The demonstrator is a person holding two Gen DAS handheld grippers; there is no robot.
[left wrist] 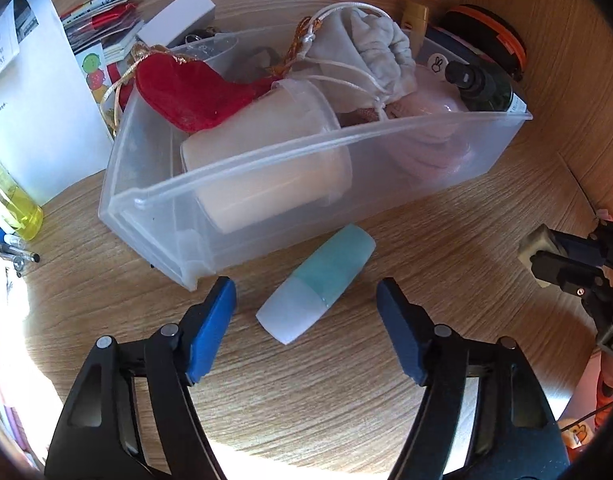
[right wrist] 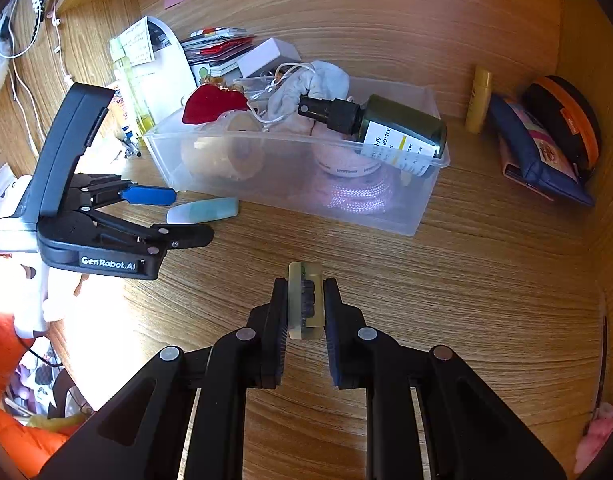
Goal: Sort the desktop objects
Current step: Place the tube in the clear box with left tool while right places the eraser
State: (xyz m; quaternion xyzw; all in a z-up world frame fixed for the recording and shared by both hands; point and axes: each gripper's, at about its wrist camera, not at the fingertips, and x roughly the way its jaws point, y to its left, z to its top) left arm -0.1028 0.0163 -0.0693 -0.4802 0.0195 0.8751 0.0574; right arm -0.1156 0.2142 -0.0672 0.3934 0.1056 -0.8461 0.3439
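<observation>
A teal and white tube (left wrist: 317,283) lies on the wooden desk just in front of a clear plastic bin (left wrist: 266,184). My left gripper (left wrist: 306,300) is open, its blue fingers either side of the tube, not touching it. It also shows in the right wrist view (right wrist: 174,216) beside the tube (right wrist: 204,210). My right gripper (right wrist: 305,304) is shut on a small translucent yellowish block (right wrist: 304,300), held above the desk in front of the bin (right wrist: 406,208). The right gripper shows at the right edge of the left wrist view (left wrist: 546,256).
The bin holds a red pouch (left wrist: 186,92), a grey drawstring bag (left wrist: 370,52), a white jar (left wrist: 266,160), a dark spray bottle (right wrist: 386,128) and pink cord (right wrist: 354,192). Papers (left wrist: 38,100) stand left. A yellow stick (right wrist: 478,100), navy pouch (right wrist: 534,152) and orange-rimmed case (right wrist: 566,120) sit right.
</observation>
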